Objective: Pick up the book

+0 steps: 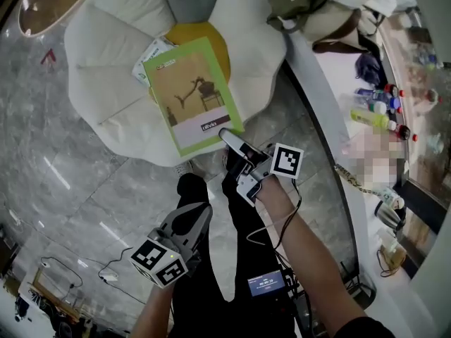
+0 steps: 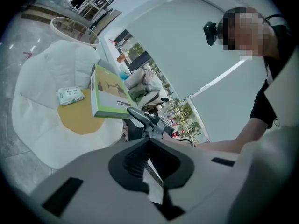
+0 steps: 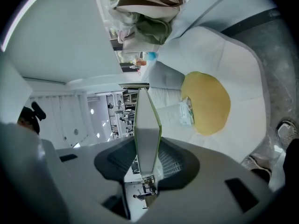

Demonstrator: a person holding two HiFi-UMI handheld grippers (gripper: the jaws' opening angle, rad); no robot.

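The green-edged book point(image 1: 194, 94) with a beige cover hangs in the air over the white flower-shaped cushion point(image 1: 106, 83). My right gripper point(image 1: 229, 138) is shut on the book's near lower corner. In the right gripper view the book point(image 3: 147, 125) stands edge-on between the pads. From the left gripper view, the book point(image 2: 110, 94) sits tilted above the cushion's yellow centre point(image 2: 81, 118), with the right gripper point(image 2: 145, 120) clamped on it. My left gripper point(image 1: 194, 213) is lower and nearer the person, apart from the book, jaws together and holding nothing.
A tissue pack point(image 1: 149, 55) lies on the cushion's yellow centre point(image 1: 211, 37). A curved white counter with bottles point(image 1: 384, 108) and a bag point(image 1: 310, 5) runs along the right. The person's dark trouser legs point(image 1: 211, 259) stand below the cushion, on grey marble floor.
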